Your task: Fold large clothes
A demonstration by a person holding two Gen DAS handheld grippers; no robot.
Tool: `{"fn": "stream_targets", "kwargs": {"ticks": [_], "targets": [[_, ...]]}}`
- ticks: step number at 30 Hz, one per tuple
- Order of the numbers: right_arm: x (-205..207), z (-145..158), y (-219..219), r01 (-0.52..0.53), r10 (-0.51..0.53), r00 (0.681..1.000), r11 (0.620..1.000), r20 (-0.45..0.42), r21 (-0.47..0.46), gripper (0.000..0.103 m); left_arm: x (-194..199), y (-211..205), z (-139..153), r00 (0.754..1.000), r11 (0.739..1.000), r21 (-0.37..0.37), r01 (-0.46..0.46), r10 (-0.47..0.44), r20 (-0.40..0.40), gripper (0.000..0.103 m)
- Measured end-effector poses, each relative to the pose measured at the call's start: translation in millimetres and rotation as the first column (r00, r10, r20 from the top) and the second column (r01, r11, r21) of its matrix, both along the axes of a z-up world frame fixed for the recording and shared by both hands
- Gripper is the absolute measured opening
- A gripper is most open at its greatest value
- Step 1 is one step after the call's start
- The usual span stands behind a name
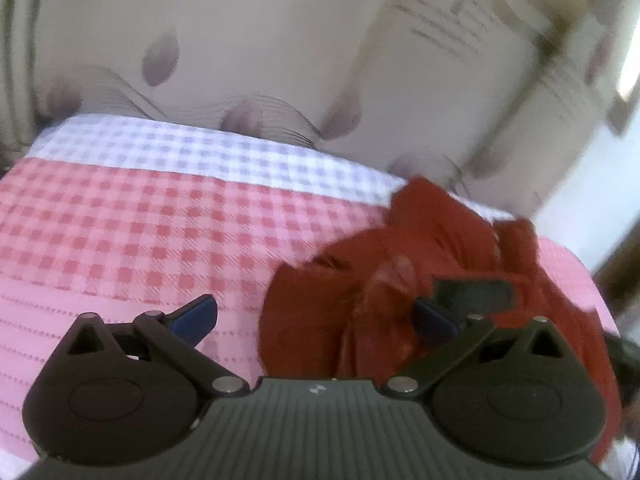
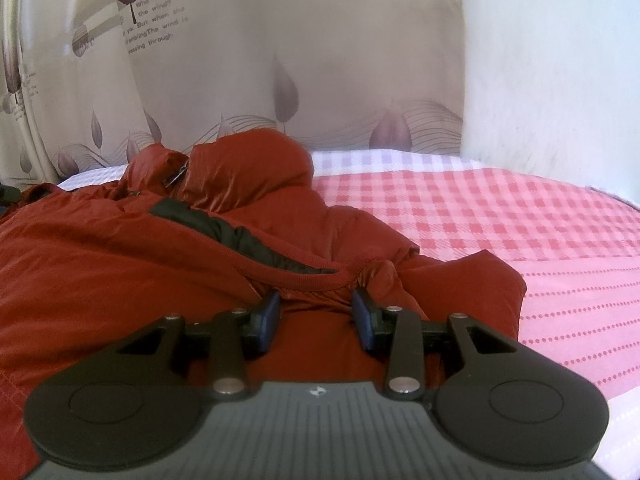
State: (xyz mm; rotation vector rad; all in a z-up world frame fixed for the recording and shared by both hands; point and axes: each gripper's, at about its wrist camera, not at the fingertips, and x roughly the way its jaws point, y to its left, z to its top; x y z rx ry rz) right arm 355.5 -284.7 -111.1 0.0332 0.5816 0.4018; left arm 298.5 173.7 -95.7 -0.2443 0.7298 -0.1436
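My left gripper (image 1: 316, 320) hangs with its jaws spread wide, gripping nothing, above the pink checked bedspread (image 1: 120, 232). The red padded jacket (image 2: 120, 264) lies crumpled on that bedspread, near the leaf-patterned curtain (image 2: 320, 60). My right gripper (image 2: 316, 312) sits half-open over the jacket's hem, fabric between the pads (image 2: 270, 314), not pinched.
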Motion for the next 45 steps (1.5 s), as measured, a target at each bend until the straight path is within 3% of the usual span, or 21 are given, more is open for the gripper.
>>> {"fn": "stream_targets", "kwargs": {"ticks": [2, 4, 7, 9, 10, 12, 15, 18, 19, 21, 24, 27, 33, 37, 41, 43, 45], "targets": [[0, 0, 0, 0.0, 0.0, 1.0, 1.0, 0.003, -0.003, 0.038, -11, -12, 2, 0.993, 0.993, 0.036, 0.11, -0.111, 0.035, 0.099], [-1, 0, 0, 0.003, -0.003, 1.0, 1.0, 0.005, -0.006, 0.038, -14, -32, 0, 0.986, 0.979, 0.124, 0.165, -0.168, 0.018, 0.101], [-1, 0, 0, 0.002, -0.002, 1.0, 1.0, 0.005, -0.004, 0.038, 3, -52, -11, 0.992, 0.968, 0.219, 0.121, -0.114, -0.045, 0.1], [-1, 1, 0, 0.004, -0.004, 1.0, 1.0, 0.008, -0.006, 0.038, 18, -57, -10, 0.999, 0.95, 0.313, -0.001, 0.015, -0.042, 0.103], [-3, 1, 1, 0.007, -0.007, 1.0, 1.0, 0.01, -0.008, 0.038, 27, -55, -12, 0.996, 0.949, 0.311, -0.046, 0.066, -0.054, 0.103], [-4, 2, 1, 0.011, -0.011, 1.0, 1.0, 0.014, -0.011, 0.038, 39, -44, -16, 0.988, 0.972, 0.216, -0.095, 0.118, -0.096, 0.103], [-4, 1, 0, 0.014, -0.014, 1.0, 1.0, 0.012, -0.002, 0.038, 36, -37, -24, 0.986, 0.972, 0.194, -0.13, 0.147, -0.073, 0.103], [-4, 1, -2, 0.011, -0.012, 1.0, 1.0, 0.008, 0.012, 0.039, 29, -12, -44, 0.975, 0.983, 0.01, -0.183, 0.183, -0.13, 0.103], [-4, 1, -2, 0.011, -0.011, 1.0, 1.0, 0.008, 0.014, 0.039, 23, -10, -46, 0.978, 0.983, -0.004, -0.185, 0.184, -0.095, 0.103], [-3, 1, -2, 0.008, -0.008, 1.0, 1.0, 0.003, 0.014, 0.039, 23, -26, -45, 0.984, 0.985, 0.097, -0.144, 0.153, -0.096, 0.103], [0, 1, 4, 0.001, -0.001, 1.0, 1.0, -0.004, -0.026, 0.039, 29, -28, -44, 0.982, 0.985, 0.105, -0.138, 0.15, -0.118, 0.103], [0, 1, 5, 0.002, -0.002, 1.0, 1.0, -0.005, -0.027, 0.039, 27, -22, -43, 0.99, 0.994, 0.09, -0.061, 0.072, -0.12, 0.103], [-1, 0, 3, 0.002, -0.002, 1.0, 1.0, 0.002, -0.012, 0.039, 19, 1, -46, 0.988, 0.995, -0.025, 0.092, -0.094, -0.125, 0.103], [-2, 0, 2, 0.003, -0.003, 1.0, 1.0, 0.004, -0.006, 0.039, 19, 17, -49, 0.979, 0.98, -0.123, 0.155, -0.17, -0.115, 0.102], [-4, 0, 4, 0.009, -0.009, 1.0, 1.0, 0.013, -0.018, 0.039, 22, 12, -51, 0.968, 0.969, -0.128, 0.211, -0.225, -0.11, 0.102], [-6, 0, 6, 0.013, -0.012, 1.0, 1.0, 0.019, -0.028, 0.039, 27, 0, -49, 0.951, 0.955, -0.126, 0.267, -0.283, -0.129, 0.101], [-7, 0, 6, 0.014, -0.013, 1.0, 1.0, 0.022, -0.026, 0.039, 31, -9, -50, 0.933, 0.935, -0.186, 0.303, -0.33, -0.141, 0.1]]}}
